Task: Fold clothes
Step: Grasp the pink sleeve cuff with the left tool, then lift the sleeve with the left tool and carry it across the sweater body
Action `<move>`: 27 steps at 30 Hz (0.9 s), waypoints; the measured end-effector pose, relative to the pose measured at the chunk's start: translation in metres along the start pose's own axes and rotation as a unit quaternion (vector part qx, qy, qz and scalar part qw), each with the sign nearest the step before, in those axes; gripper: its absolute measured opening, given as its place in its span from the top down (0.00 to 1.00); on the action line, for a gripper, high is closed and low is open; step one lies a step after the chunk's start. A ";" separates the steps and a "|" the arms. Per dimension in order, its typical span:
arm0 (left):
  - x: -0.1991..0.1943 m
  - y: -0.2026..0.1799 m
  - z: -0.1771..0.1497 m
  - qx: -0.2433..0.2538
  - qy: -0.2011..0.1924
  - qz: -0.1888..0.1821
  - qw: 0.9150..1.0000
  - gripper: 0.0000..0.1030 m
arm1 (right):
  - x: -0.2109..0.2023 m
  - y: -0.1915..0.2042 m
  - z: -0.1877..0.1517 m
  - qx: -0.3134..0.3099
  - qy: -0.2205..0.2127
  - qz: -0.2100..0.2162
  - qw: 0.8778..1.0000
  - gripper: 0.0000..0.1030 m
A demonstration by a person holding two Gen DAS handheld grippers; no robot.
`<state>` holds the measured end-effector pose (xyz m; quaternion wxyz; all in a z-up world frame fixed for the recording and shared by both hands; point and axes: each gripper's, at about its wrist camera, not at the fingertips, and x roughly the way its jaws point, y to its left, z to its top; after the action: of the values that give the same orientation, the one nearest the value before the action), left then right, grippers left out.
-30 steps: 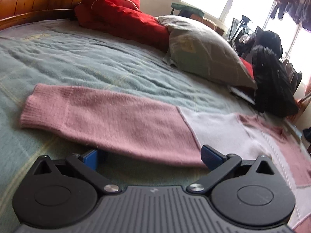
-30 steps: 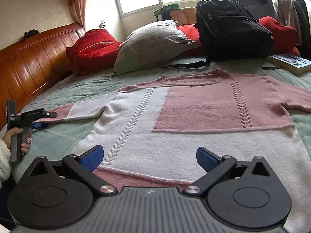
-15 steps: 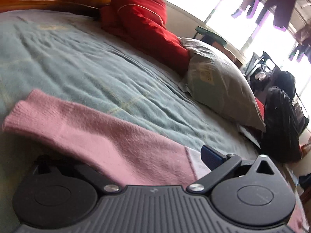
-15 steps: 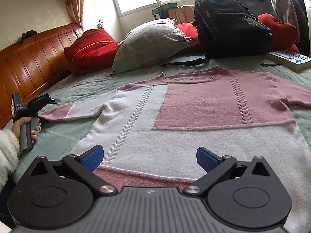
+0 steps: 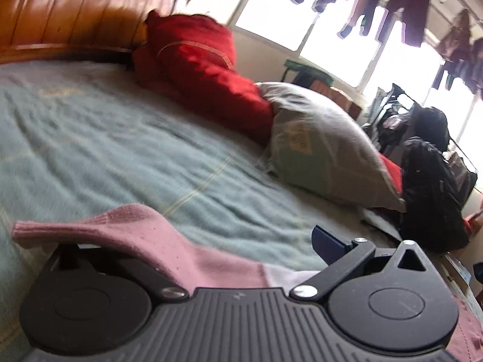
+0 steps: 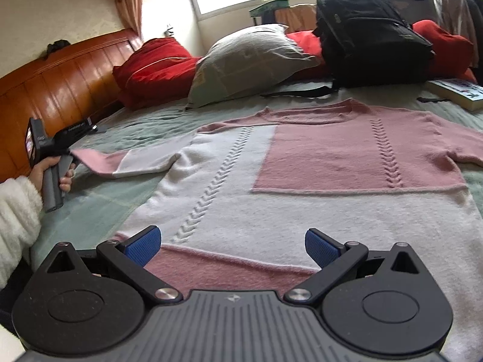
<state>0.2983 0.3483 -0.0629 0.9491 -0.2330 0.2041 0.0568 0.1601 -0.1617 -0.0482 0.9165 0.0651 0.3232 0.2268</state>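
- A pink-and-white sweater (image 6: 302, 175) lies spread face-up on a green bedspread (image 5: 105, 150), neck toward the pillows (image 6: 247, 57), body flat and smooth.
- Its sleeve (image 6: 120, 163) reaches out toward the headboard (image 6: 69, 72), the pink cuff (image 5: 90, 226) raised off the bed and draped over the left gripper (image 5: 193, 241).
- The left gripper's jaws stand apart; one finger is hidden under the cuff, and whether cloth lies between them cannot be told.
- The right gripper (image 6: 232, 246) hovers over the hem (image 6: 229, 267), jaws wide apart and holding nothing.
- Risk, as judged here: the cuff only rests on the finger, so a quick swing could let it slide off and drop short of the body.
- A pull along the sleeve could drag the shoulder and wrinkle the flat panel, since nothing pins the hem.
- The soft knit looks likely to sag and stretch if lifted by one point.
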 end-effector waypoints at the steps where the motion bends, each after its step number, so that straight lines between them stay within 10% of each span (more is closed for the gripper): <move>1: -0.002 -0.003 0.002 -0.001 0.000 -0.005 1.000 0.01 | -0.001 0.001 0.000 -0.003 -0.001 0.002 1.000 0.00; 27: -0.019 -0.114 0.027 -0.003 0.044 -0.038 0.998 0.01 | -0.063 -0.025 -0.028 -0.029 -0.018 0.017 0.999 0.00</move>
<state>0.3140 0.2595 0.0142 0.9401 -0.2457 0.2361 0.0113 0.1086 -0.2139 -0.0411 0.9197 0.0482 0.2989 0.2499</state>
